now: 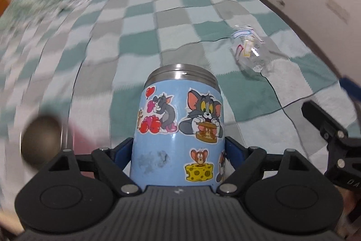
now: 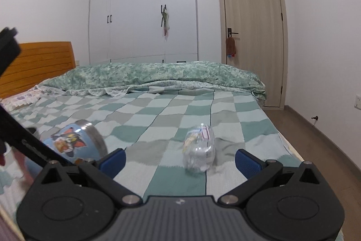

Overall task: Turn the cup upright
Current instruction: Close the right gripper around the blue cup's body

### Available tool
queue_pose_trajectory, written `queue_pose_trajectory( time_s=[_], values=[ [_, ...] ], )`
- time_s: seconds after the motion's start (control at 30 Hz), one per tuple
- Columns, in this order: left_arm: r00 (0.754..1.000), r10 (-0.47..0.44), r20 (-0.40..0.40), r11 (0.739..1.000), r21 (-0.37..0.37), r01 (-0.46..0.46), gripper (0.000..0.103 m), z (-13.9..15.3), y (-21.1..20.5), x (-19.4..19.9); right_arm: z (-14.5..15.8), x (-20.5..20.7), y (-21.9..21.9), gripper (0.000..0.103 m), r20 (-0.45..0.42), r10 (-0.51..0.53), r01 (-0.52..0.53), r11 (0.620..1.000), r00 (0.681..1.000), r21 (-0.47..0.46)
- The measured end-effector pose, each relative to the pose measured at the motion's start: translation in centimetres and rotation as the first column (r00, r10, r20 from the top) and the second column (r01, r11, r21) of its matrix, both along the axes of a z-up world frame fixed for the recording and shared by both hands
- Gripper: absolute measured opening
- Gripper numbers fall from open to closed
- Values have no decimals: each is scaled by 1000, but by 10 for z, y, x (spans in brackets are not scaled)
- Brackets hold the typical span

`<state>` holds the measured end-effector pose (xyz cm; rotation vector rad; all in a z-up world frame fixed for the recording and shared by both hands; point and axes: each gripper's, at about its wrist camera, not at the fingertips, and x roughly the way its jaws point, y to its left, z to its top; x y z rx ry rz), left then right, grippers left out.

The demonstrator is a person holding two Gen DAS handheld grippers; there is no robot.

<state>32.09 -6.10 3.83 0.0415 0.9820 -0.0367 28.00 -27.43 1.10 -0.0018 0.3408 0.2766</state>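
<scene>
On the checkered bed (image 2: 180, 110), our left gripper (image 1: 178, 150) clamps the sticker-covered cup (image 1: 180, 128) near the front left edge, tilted; our right gripper (image 2: 180, 158) gapes wide, empty, before a clear bottle (image 2: 199, 148).

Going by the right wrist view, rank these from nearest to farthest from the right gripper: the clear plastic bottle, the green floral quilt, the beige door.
From the right gripper:
1. Clear plastic bottle, lying on the checkered blanket just ahead of the fingers.
2. Green floral quilt, bunched across the bed's far side.
3. Beige door, in the back wall, right.
</scene>
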Motion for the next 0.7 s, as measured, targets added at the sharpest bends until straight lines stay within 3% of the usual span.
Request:
queue_pose_trajectory(
  time_s=[0.17, 0.33, 0.4, 0.47, 0.6, 0.67, 0.7],
  values=[
    [982, 187, -28, 974, -123, -189, 85, -16, 11, -39, -7, -24, -6, 103, -31, 22, -22, 1000, 999, -14],
    [933, 353, -70, 909, -210, -359, 84, -33, 13, -52, -14, -35, -12, 103, -47, 41, -43, 999, 998, -33],
    [924, 379, -58, 896, -226, -382, 85, -35, 7, -55, -18, -36, -17, 103, -57, 47, -49, 998, 997, -37],
    [923, 383, -51, 897, -221, -384, 85, -36, -1, -54, -20, -34, -22, 103, -60, 46, -49, 998, 997, -42],
    [937, 344, -62, 928, -131, -349, 89, -44, -18, -47, -25, -30, -31, 103, -63, 36, -39, 998, 997, -42],
    [947, 321, -15, 944, -81, -321, 102, -38, -22, -52, -25, -32, -32, 103, -61, 39, -41, 998, 997, -44],
    [950, 312, 19, 948, -69, -310, 103, -32, -21, -59, -25, -34, -32, 103, -58, 39, -42, 998, 998, -47]
  ],
)
